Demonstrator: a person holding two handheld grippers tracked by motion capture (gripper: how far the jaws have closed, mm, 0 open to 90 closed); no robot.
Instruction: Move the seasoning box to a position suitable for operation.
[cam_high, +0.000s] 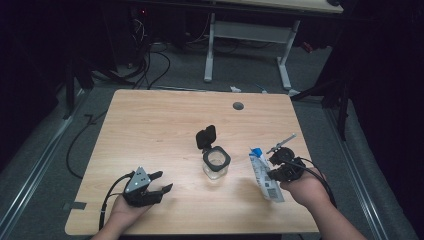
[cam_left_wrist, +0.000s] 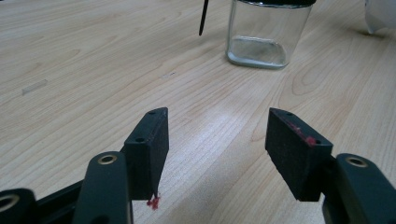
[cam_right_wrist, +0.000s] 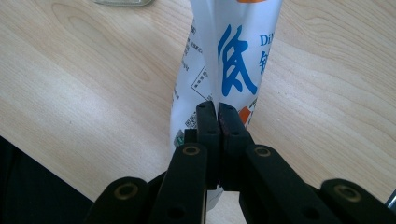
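Observation:
A clear glass jar (cam_high: 216, 165) with a black hinged lid (cam_high: 206, 136) flipped up stands mid-table; the left gripper view shows its base (cam_left_wrist: 261, 42) ahead. My right gripper (cam_high: 276, 173) is shut on a white pouch with blue print (cam_high: 265, 176), pinching it near one end; in the right gripper view the black jaws (cam_right_wrist: 217, 109) meet on the pouch (cam_right_wrist: 233, 51). My left gripper (cam_high: 161, 182) rests on the table at the front left, jaws open and nothing between its fingertips (cam_left_wrist: 217, 135).
The wooden table (cam_high: 150, 125) has a grey cable grommet (cam_high: 238, 106) near its far edge. A small strip of clear tape (cam_left_wrist: 34, 86) lies on the wood to the left of the left gripper. Cables and a white desk frame (cam_high: 247, 40) are on the floor behind.

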